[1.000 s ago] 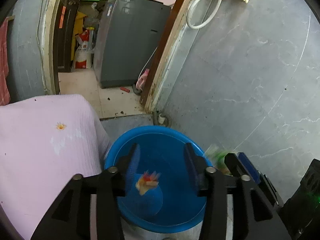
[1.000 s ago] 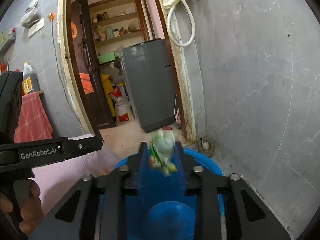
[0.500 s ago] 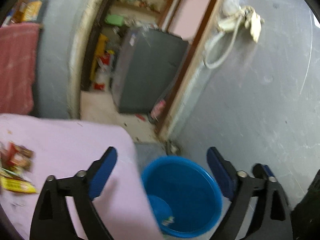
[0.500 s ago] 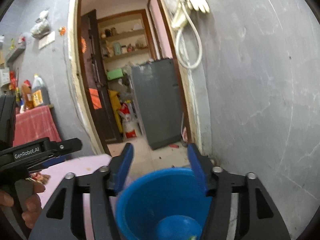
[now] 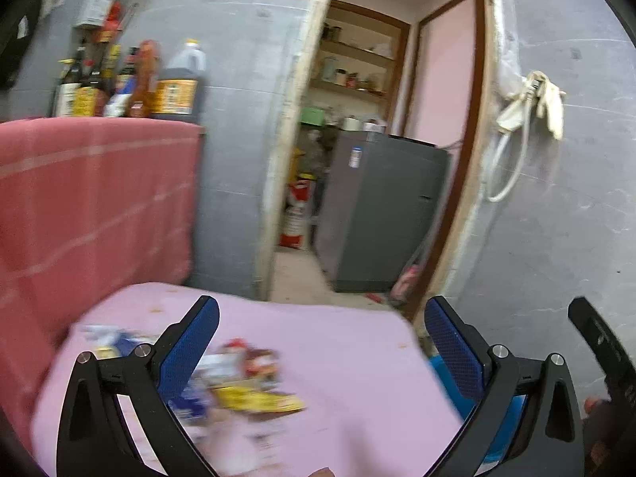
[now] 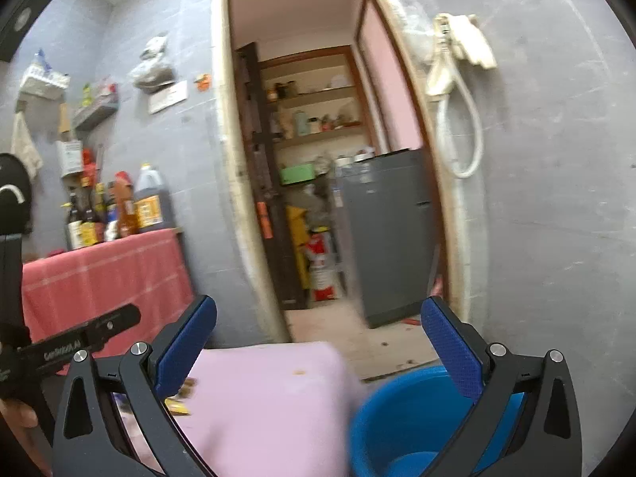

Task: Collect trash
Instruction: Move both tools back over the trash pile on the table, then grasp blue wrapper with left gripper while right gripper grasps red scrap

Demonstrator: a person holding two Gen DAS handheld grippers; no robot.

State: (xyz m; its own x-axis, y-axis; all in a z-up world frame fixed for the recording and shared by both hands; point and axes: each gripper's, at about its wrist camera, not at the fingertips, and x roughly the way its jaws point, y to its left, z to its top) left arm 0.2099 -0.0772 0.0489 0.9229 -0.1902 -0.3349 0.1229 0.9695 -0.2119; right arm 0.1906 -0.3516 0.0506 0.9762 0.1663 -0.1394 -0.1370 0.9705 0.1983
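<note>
A heap of crumpled wrappers (image 5: pixel 242 377), one of them yellow (image 5: pixel 258 399), lies blurred on the pink-covered table (image 5: pixel 349 342). My left gripper (image 5: pixel 322 310) hovers over it, its jaws opening wide and nothing between them. The blue bucket (image 6: pixel 397 417) stands on the floor right of the table; in the left wrist view only a sliver of that bucket (image 5: pixel 439 373) shows. My right gripper (image 6: pixel 320 310) is above the table's right edge and the bucket, its jaws also opening and empty. A few wrappers (image 6: pixel 179 399) peek out behind its left finger.
A red cloth (image 5: pixel 91 206) hangs over a shelf with several bottles (image 5: pixel 131 83) at the left. A doorway with a grey appliance (image 5: pixel 377 214) lies ahead. A white hose (image 6: pixel 457 127) hangs on the grey wall at the right. A hand (image 6: pixel 20 417) holds the left gripper's handle.
Both grippers released their trash into the blue bucket and opened wide. Both views rose and swung left, away from the bucket toward the pink table and the wrappers.
</note>
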